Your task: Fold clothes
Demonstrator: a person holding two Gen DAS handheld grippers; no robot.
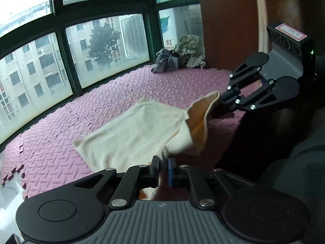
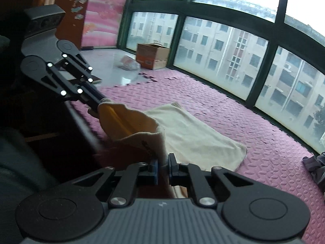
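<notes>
Item: cream garment [image 1: 130, 134], one piece, partly lifted. Far portion lies flat on the pink foam mat [image 1: 61, 142]; near edge is raised off the mat and stretched between two grippers.

Left gripper [image 1: 162, 167]: jaws pressed nearly together, pinching a bunched corner of the garment at its near left end. Cloth rises from the pinch and spreads away toward the far side.

Right gripper [image 2: 162, 165]: jaws likewise drawn tight, pinching the near right corner; fabric passes between the pads and hangs below them. A yellowish inner face shows where the held edge folds open.

Surroundings: pile of clothes [image 1: 180, 55], grey and olive, at the far right corner of the mat, well apart from the garment. Cardboard box [image 2: 152, 56] and plastic bag [image 2: 130, 63] on bare floor at the far left. Windows [image 1: 71, 50] along the far side.
</notes>
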